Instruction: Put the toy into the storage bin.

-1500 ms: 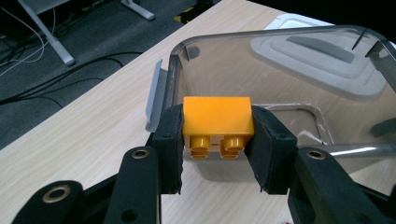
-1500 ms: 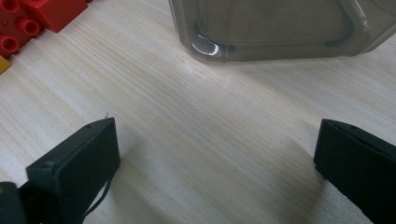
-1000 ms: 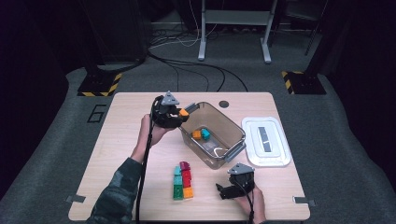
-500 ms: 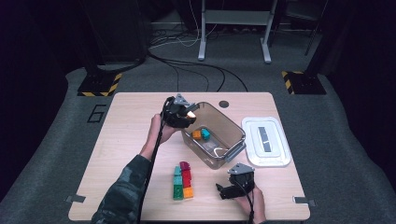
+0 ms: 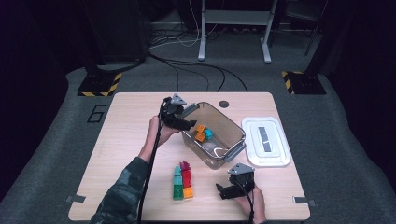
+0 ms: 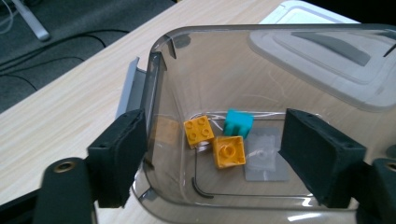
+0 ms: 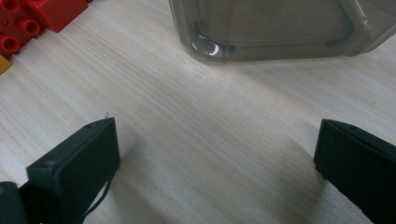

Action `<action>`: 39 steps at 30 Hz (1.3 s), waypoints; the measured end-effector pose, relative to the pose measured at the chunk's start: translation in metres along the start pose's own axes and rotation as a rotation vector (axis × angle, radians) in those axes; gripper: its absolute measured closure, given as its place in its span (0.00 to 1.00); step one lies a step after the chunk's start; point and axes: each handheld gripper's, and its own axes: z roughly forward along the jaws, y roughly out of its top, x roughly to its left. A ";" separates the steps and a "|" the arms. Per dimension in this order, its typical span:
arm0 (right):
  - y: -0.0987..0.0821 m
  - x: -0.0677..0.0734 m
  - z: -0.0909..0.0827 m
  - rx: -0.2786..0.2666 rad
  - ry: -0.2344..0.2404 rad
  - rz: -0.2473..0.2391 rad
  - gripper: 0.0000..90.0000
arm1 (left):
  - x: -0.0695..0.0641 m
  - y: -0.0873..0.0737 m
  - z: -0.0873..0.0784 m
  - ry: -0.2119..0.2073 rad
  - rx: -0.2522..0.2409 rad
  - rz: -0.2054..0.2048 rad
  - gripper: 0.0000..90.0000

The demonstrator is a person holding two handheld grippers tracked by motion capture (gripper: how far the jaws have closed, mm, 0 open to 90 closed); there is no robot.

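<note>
The left hand-held gripper point(image 5: 187, 122) hangs over the near end of the clear plastic tub point(image 5: 236, 133) on the wooden worktop point(image 5: 126, 140). Its jaws have just been opening, and now they stand apart with nothing pinched between them. In the left gripper view, two orange toy bricks point(image 6: 215, 142) lie on the bottom of the tub, touching each other, and a teal brick point(image 6: 238, 123) sits right behind them. One jaw is outside the tub wall and the other is over the inside.

The right hand-held gripper point(image 5: 223, 190) rests low on the worktop near the front edge, its jaws spread wide over bare wood. A small bunch of bricks point(image 5: 183, 181), red, green, teal and orange, lies just to its left. The white tub lid point(image 5: 266, 140) lies flat beside the tub.
</note>
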 end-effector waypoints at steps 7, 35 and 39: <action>0.000 0.000 0.000 0.000 -0.001 -0.002 0.00 | -0.002 -0.012 -0.020 0.007 -0.032 -0.007 0.16; 0.000 0.000 0.000 0.000 0.000 -0.004 0.00 | -0.021 -0.100 -0.047 0.042 0.007 -0.053 0.01; 0.000 0.000 0.000 0.000 0.000 -0.004 0.00 | -0.025 -0.117 -0.038 0.024 0.046 -0.073 0.00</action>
